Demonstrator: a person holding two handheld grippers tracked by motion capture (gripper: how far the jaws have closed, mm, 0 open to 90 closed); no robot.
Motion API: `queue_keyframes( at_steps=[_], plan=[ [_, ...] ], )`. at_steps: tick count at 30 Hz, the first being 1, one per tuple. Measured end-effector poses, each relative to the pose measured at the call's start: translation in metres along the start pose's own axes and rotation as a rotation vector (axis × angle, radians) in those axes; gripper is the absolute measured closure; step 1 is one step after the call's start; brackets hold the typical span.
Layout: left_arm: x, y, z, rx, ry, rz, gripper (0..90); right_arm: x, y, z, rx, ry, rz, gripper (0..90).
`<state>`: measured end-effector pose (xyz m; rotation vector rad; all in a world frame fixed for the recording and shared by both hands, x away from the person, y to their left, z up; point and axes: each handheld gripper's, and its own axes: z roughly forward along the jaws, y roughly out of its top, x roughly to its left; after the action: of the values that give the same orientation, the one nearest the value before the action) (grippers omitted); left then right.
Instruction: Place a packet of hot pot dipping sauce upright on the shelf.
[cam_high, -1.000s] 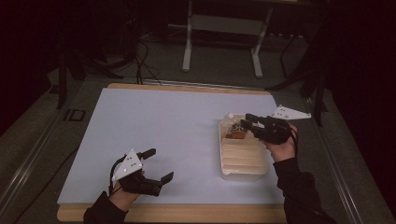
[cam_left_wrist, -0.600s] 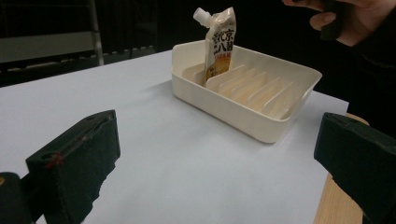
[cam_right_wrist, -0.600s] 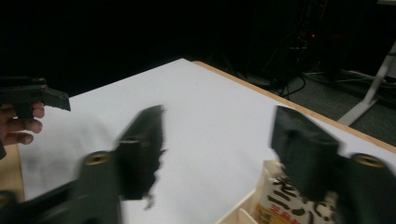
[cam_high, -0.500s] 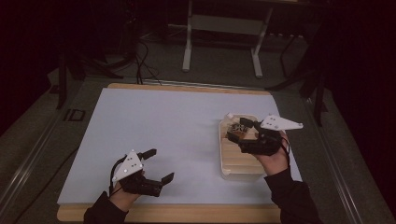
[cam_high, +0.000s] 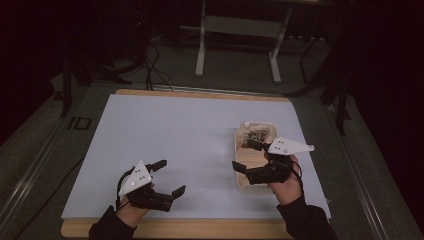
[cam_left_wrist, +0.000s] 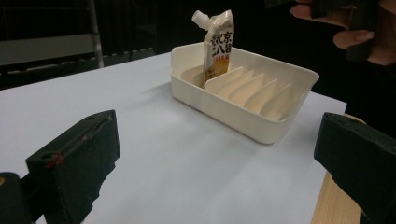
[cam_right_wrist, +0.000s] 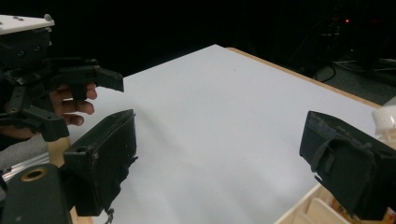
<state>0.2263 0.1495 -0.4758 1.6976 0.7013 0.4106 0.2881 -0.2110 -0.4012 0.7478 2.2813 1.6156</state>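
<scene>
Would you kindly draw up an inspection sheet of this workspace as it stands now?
Surface: white mat on a wooden table, bare apart from the tray.
Job's things: cream slotted tray at the mat's right side; a spouted pouch stands upright in its far end slot, the other slots look empty.
Clutter: nothing seen.
Grippers: left gripper open, at the mat's near left, holding nothing; right gripper above the tray's near end, its jaws have just been opening, nothing between them.
Cables: dark cables on the floor beyond the table.
Surroundings: dim room, grey metal stand behind the table.
</scene>
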Motion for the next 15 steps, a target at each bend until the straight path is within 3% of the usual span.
queue_keyframes(
  at_steps=[2, 6, 15],
  plan=[
    [0.0, 0.0, 0.0, 0.0, 0.0, -0.002, 0.5, 0.002, -0.004, 0.001, 0.016, 0.029, -0.004, 10.8],
    [0.0, 0.0, 0.0, -0.002, 0.001, 0.003, 0.5, 0.007, -0.013, 0.0, 0.02, 0.04, 0.0, 10.9],
    [0.0, 0.0, -0.001, -0.004, 0.002, 0.0, 0.5, 0.023, -0.032, -0.005, 0.033, 0.034, -0.027, 12.0]
  ],
)
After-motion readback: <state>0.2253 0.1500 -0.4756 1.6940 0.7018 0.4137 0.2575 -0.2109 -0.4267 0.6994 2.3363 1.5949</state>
